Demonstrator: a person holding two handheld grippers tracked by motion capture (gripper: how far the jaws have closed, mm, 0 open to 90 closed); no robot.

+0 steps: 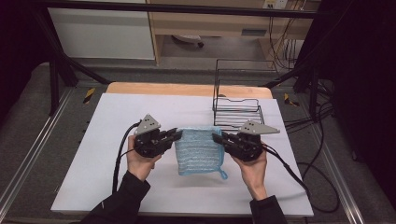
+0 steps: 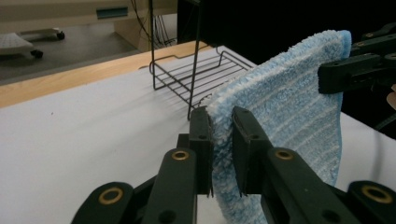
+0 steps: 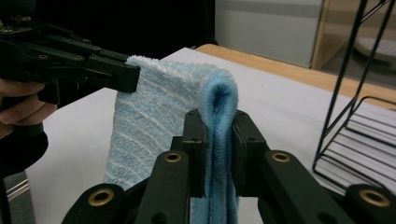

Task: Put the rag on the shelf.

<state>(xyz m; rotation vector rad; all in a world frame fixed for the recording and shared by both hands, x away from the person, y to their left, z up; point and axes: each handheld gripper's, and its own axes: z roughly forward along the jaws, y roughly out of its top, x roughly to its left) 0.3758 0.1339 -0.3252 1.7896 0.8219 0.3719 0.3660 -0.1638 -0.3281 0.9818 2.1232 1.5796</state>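
Note:
A light blue striped terry cloth hangs folded between the two grippers above the white table. My left gripper is shut on the cloth's upper left corner, with the cloth pinched between its black jaws. My right gripper is shut on the upper right corner, where the folded edge of the cloth sits between the jaws. A small blue loop dangles from the cloth's lower right corner. The other gripper shows across the cloth in each gripper view.
A black wire rack stands on the table just behind the cloth, to the right of centre. The table's wooden far edge lies behind it. Cables trail from both grippers over the table's front.

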